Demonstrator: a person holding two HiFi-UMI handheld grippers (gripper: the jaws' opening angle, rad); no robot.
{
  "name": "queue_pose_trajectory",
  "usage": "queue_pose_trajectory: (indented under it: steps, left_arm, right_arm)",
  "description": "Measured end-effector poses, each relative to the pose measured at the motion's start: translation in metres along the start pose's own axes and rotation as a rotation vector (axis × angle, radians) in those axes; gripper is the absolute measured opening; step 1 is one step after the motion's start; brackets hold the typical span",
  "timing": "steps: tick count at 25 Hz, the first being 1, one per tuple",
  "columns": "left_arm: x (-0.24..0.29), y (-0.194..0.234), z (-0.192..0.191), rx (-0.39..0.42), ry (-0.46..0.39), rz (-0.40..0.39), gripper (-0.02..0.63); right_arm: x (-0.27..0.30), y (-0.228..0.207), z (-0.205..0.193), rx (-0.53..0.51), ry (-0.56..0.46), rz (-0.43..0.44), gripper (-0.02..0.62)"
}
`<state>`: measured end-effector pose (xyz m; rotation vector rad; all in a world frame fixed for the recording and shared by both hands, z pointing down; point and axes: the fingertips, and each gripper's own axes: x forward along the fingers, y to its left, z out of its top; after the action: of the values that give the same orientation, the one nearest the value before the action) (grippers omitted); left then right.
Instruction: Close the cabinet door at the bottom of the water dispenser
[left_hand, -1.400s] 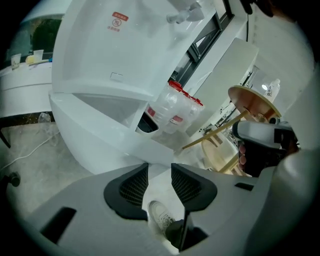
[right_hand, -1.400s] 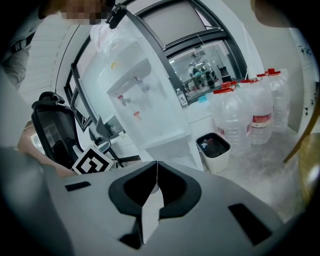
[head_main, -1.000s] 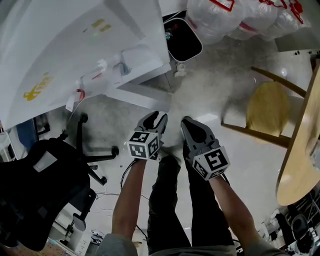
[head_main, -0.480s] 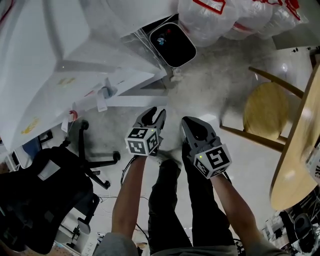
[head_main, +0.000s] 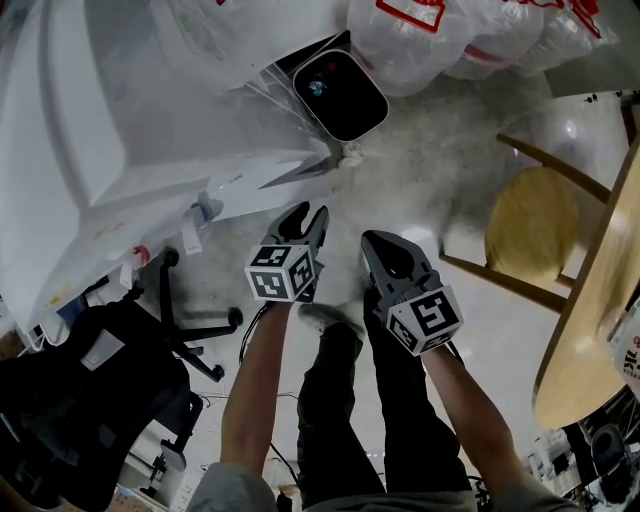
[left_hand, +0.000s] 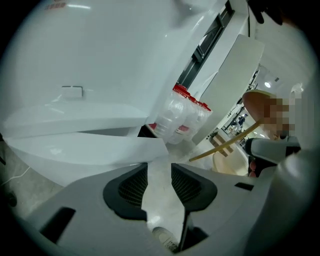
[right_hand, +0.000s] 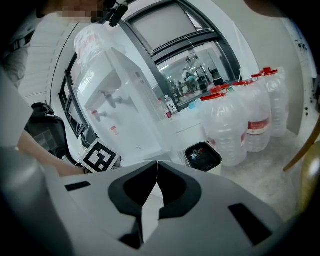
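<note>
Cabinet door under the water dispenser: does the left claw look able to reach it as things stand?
Probably yes: the left claw is open and empty, and the open cabinet door lies just ahead with nothing between.

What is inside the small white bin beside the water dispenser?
The bin has a dark interior holding a few small scraps, one of them bluish. Whatever lies beneath them is too dark to see.

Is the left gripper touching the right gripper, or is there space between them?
Apart. The head view shows bare floor between the left gripper and the right gripper.
</note>
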<state>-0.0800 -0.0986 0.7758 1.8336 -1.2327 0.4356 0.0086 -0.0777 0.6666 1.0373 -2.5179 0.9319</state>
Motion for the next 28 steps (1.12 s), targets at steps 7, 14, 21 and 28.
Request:
queue_pose_trajectory:
  steps: [7, 14, 21, 28]
  left_arm:
    - [0.015, 0.009, 0.022, 0.000, -0.024, 0.016, 0.140]
    - [0.021, 0.011, 0.022, 0.034, -0.010, 0.025, 0.140]
    - [0.028, 0.016, 0.018, 0.026, 0.009, 0.034, 0.140]
    - [0.035, 0.027, 0.035, -0.016, -0.015, 0.054, 0.150]
  right_arm:
    - [0.004, -0.008, 0.002, 0.000, 0.003, -0.001, 0.011]
    - [0.004, -0.015, 0.003, 0.002, 0.004, -0.005, 0.011]
    - [0.004, -0.019, 0.000, -0.001, 0.016, -0.011, 0.011]
    - [0.002, -0.025, -0.001, -0.001, 0.019, -0.025, 0.011]
